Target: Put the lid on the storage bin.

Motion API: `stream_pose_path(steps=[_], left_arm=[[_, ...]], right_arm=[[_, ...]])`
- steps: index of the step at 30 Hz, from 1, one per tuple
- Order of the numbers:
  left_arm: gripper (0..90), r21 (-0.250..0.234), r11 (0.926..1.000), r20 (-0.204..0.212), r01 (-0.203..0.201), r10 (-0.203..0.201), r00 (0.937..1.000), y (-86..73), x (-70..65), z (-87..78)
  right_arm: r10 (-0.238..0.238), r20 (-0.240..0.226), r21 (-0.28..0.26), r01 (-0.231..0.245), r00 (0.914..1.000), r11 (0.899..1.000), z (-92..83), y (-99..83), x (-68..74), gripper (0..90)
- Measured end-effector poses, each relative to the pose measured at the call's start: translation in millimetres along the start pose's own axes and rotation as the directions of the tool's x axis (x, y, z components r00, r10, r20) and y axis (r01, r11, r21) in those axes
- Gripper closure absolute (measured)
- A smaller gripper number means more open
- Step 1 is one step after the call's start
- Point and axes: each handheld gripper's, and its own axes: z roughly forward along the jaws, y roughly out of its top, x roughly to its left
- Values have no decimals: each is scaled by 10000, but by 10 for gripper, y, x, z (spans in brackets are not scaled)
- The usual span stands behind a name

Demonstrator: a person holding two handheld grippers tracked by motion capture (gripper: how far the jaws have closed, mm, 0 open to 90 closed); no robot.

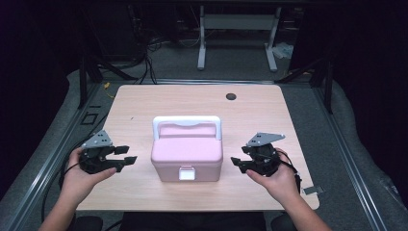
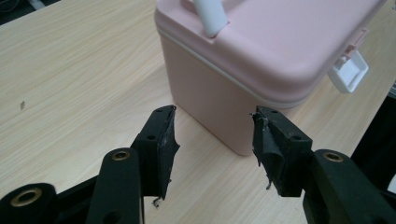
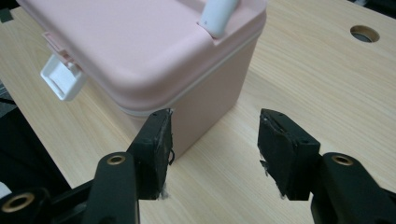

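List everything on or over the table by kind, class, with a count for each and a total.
Pink box with a white handle and white latch: 1
Black grippers, left and right, both open, one on each side of the box: 2
Total: 3

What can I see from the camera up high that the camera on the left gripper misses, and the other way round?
The high view alone takes in both hands, the right gripper, the round hole in the wooden table and the dark floor around it. The left gripper view alone gives a close look at the worn black pads on its open jaws. Both show the pink plastic box, its white handle and white front latch.
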Motion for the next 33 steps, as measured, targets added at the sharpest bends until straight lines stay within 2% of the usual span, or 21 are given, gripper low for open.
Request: stream_pose_path(steps=[4,7,8,13,17,19,21,22,24,25,26,27,30,33], left_arm=[[495,46,9999,-375,108,-107,9992,-62,91,28],[491,276,9996,-884,15,10,9961,-154,165,122],[486,313,9995,-946,107,-77,9955,-197,190,161],[477,406,9968,-863,688,-651,9941,-397,266,317],[466,595,9943,-872,880,-826,9928,-535,277,419],[462,515,9952,-987,837,-783,9920,-597,277,453],[452,424,9957,-1105,824,-773,9909,-656,284,486],[450,408,9953,-1114,881,-831,9903,-681,288,504],[448,369,9967,-1201,723,-674,9905,-723,294,534],[447,368,9973,-1261,635,-584,9903,-743,298,550],[447,383,9973,-1266,628,-575,9903,-762,300,566],[447,394,9970,-1214,667,-614,9907,-780,302,584],[447,530,9964,-1085,668,-608,9922,-823,312,630],[446,739,9957,-1212,555,-462,9916,-861,318,672]], right_arm=[[230,85,162,-232,9997,9996,33,-51,-78,439],[502,128,217,-505,9987,9985,85,-112,-155,438],[609,145,263,-613,9980,9978,103,-136,-180,438],[957,581,202,-970,9937,9951,199,-280,-284,438],[1157,953,44,-1166,9887,9932,266,-387,-355,437],[1303,1016,48,-1315,9863,9913,300,-444,-379,436],[1278,1348,201,-1317,9826,9911,348,-514,-399,436],[1264,1346,135,-1294,9828,9915,373,-544,-410,434],[1197,1232,187,-1229,9851,9922,439,-615,-432,433],[1090,1611,356,-1162,9809,9926,464,-640,-427,432],[1010,1526,380,-1079,9831,9934,485,-665,-441,432],[911,1973,584,-1044,9761,9928,487,-677,-436,432],[1053,1430,276,-1103,9841,9935,499,-726,-472,428],[1165,1442,331,-1225,9827,9919,521,-766,-491,429]])
